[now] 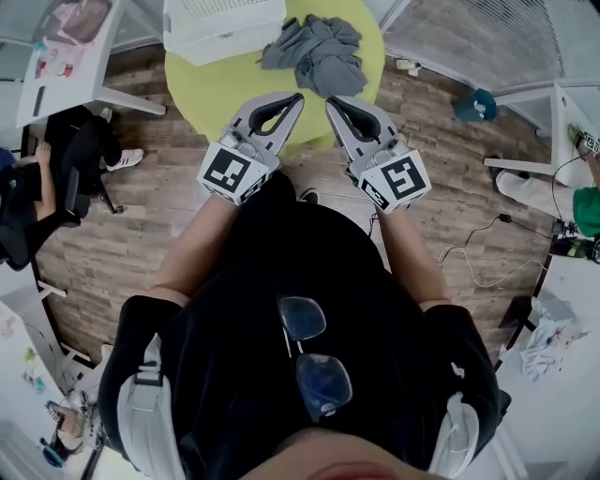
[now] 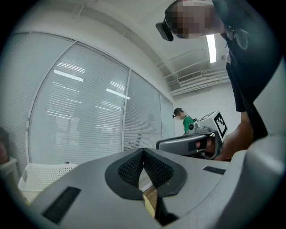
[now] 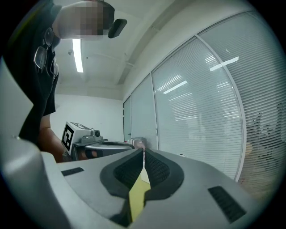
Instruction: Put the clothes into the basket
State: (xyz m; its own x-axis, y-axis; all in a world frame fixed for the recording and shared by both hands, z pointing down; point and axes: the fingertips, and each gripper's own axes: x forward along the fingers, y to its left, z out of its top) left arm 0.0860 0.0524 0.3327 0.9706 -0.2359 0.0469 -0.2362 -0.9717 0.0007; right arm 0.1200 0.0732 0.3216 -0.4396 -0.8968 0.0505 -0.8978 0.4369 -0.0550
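Both pairs of jaws are closed tip to tip, with nothing between them. The left gripper and right gripper are held level on outstretched forearms, angled toward each other over the near edge of the round yellow-green worktop. The grey clothes lie heaped just beyond the tips, unobstructed. The white basket sits at the worktop's far left.
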